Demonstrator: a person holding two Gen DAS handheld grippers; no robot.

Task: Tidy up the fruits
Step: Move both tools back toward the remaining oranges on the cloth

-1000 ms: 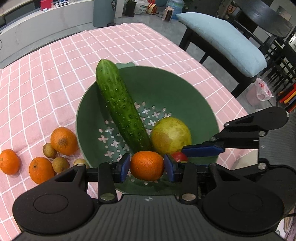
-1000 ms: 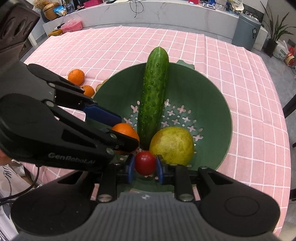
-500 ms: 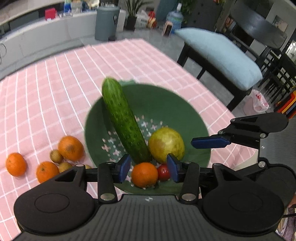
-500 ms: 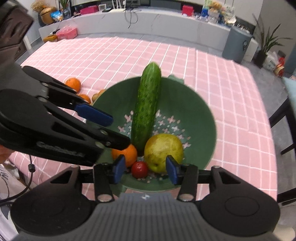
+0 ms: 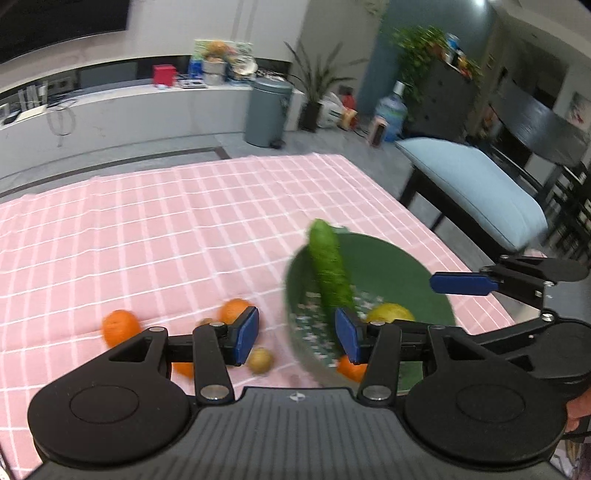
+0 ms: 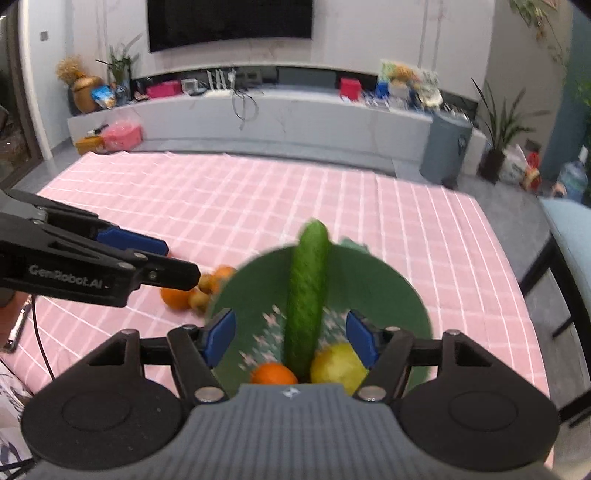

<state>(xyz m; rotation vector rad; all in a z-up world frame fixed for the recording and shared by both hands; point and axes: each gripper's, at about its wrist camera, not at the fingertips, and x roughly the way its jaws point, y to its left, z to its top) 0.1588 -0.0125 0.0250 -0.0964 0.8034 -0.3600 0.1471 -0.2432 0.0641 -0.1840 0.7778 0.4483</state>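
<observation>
Both wrist views look forward and downward across the pink checked tablecloth [image 5: 166, 229]. Both share the round green perforated colander [image 6: 369, 280], seen from nearby.

A pink checked tablecloth [image 6: 258, 206] covers the table. Beyond it runs a long white counter [image 6: 295, 110] crowded with small items, among them a red box [image 5: 164, 75]. A grey bin [image 5: 266, 112] stands on the floor beside potted plants [image 5: 314, 92], near a water bottle [image 5: 391, 114]. A wall-mounted television [image 6: 229, 20] hangs above. A light blue cushion [image 5: 476, 184] lies on a dark bench.
</observation>
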